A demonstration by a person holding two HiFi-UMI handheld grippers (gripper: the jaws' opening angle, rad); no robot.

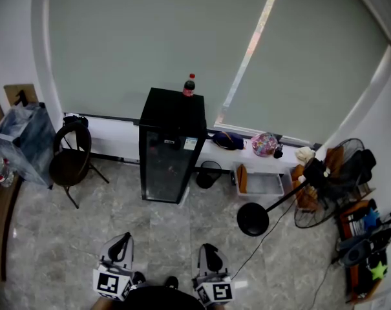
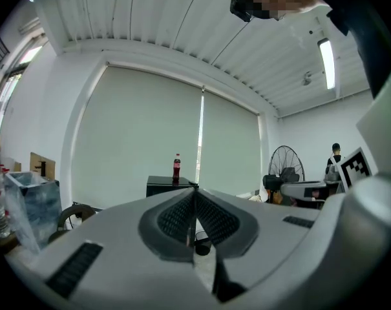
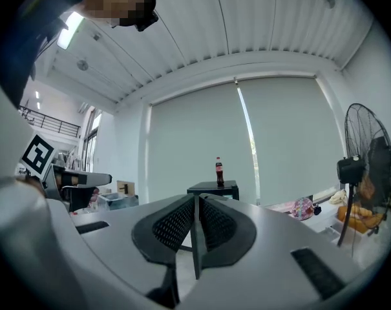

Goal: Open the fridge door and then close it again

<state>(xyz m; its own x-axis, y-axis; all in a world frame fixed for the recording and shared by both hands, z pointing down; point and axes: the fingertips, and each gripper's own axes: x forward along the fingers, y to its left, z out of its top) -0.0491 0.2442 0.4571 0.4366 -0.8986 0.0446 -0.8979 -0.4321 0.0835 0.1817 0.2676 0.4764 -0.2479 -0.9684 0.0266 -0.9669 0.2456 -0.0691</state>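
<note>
Well ahead, fridge (image 1: 172,118) upright, long axis vertical, glass door (image 1: 163,173) facing the camera

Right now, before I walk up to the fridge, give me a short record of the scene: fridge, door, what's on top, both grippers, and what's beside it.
fridge: black, on the floor below the window blind, well ahead of both grippers
door: glass front, closed
on top: cola bottle, upright, red cap
left gripper: shut, nothing between the jaws
right gripper: shut, nothing between the jaws
beside fridge, head view: chair at its left, black bin at its right
task state: door not yet touched
</note>
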